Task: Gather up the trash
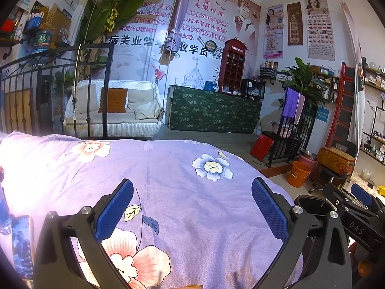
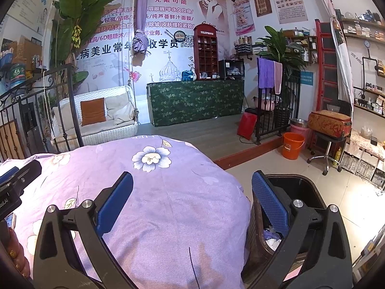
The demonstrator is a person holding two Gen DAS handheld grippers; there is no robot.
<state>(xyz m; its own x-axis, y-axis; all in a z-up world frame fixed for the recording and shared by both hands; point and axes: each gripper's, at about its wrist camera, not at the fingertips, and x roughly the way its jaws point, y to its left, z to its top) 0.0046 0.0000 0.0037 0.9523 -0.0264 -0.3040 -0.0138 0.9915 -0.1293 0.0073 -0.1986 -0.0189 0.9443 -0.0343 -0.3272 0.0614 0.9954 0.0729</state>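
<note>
The left gripper (image 1: 192, 207) and right gripper (image 2: 192, 204) hang over the purple flowered bedspread (image 1: 182, 183), jaws wide apart, holding nothing. Crumpled trash (image 2: 273, 237) lies in the dark bin (image 2: 300, 187) beside the bed.

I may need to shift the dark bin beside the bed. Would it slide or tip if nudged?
The bin looks tall and narrow, so a push near its rim may well tip it. It seems to hold only crumpled paper, so it is probably light. The tiled floor looks smooth, so a low push should slide it.
</note>
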